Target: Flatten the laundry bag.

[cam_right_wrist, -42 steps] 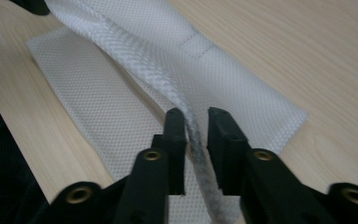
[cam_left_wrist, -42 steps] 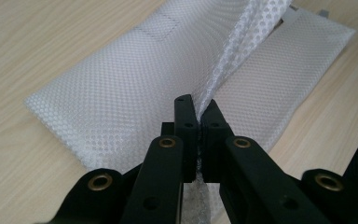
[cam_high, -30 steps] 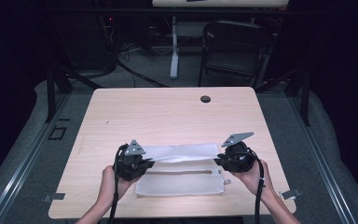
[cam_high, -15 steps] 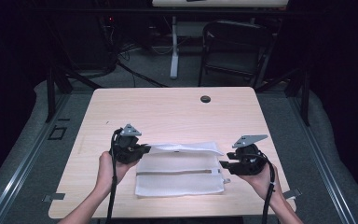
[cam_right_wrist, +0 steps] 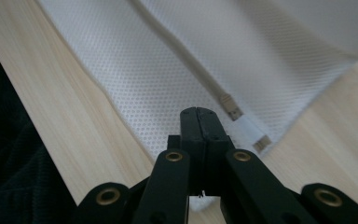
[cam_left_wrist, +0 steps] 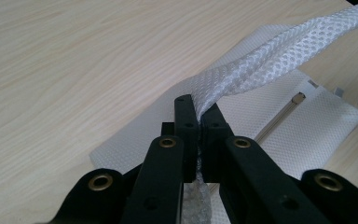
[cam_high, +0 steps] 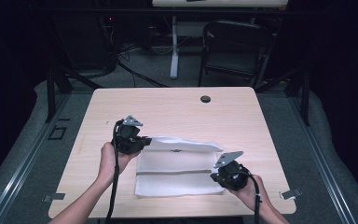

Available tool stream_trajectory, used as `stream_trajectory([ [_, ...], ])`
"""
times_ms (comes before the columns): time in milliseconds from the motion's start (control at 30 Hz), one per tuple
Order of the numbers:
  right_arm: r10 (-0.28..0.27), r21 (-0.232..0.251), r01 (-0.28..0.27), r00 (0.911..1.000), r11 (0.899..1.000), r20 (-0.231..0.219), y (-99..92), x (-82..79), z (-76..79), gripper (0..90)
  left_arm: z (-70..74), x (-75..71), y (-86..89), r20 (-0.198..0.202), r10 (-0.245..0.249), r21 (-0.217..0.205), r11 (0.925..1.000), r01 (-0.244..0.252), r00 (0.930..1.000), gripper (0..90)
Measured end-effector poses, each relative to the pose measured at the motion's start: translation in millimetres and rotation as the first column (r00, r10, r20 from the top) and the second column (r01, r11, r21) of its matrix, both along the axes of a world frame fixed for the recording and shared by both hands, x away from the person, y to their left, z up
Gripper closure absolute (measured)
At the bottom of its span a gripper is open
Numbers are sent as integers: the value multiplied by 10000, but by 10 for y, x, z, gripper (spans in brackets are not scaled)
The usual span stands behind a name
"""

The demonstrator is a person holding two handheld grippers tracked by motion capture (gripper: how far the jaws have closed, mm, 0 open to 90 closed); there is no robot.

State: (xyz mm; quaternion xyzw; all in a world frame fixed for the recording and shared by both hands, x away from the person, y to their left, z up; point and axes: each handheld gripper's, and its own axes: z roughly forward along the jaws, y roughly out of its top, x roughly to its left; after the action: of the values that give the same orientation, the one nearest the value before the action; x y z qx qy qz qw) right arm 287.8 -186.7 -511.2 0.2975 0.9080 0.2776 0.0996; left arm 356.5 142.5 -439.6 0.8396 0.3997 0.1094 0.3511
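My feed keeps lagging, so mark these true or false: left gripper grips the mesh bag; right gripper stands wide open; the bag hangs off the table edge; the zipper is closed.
1. The left gripper grips the mesh bag: true, a fold is pinched and lifted.
2. The right gripper stands wide open: false, its jaws are together at the bag's corner.
3. The bag hangs off the table: false, it lies on the tabletop.
4. The zipper is closed: cannot tell for certain, though it looks shut.

Table brightly lit; surroundings dark; close jaws slightly blurred.
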Motion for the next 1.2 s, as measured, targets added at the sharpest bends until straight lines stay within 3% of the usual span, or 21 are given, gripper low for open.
stream_trajectory([
  [33, 0, 0, 0, 10000, 10000, 0, 0, 0, 0, 900, 9, 15, 9, -104, -67, -75, 9999, 66, 9999, 888],
  [167, 430, -1058, -471, 9982, 9933, -411, 207, 112, -265, 900, 20, 48, -6, -53, 43, 5, 10000, -42, 10000, 888],
  [367, 639, -1592, -760, 9948, 9843, -796, 261, 143, -388, 900, 34, 135, 0, 19, 173, 106, 9998, -173, 9998, 888],
  [700, 616, -1538, -782, 9920, 9850, -1100, 220, 169, -421, 900, 59, 303, -65, 202, 287, 271, 9992, -293, 9994, 887],
  [1200, 849, -1290, -1086, 9806, 9857, -1768, 104, 136, -417, 900, 53, 607, -145, 448, 652, 639, 9956, -680, 9969, 887],
])
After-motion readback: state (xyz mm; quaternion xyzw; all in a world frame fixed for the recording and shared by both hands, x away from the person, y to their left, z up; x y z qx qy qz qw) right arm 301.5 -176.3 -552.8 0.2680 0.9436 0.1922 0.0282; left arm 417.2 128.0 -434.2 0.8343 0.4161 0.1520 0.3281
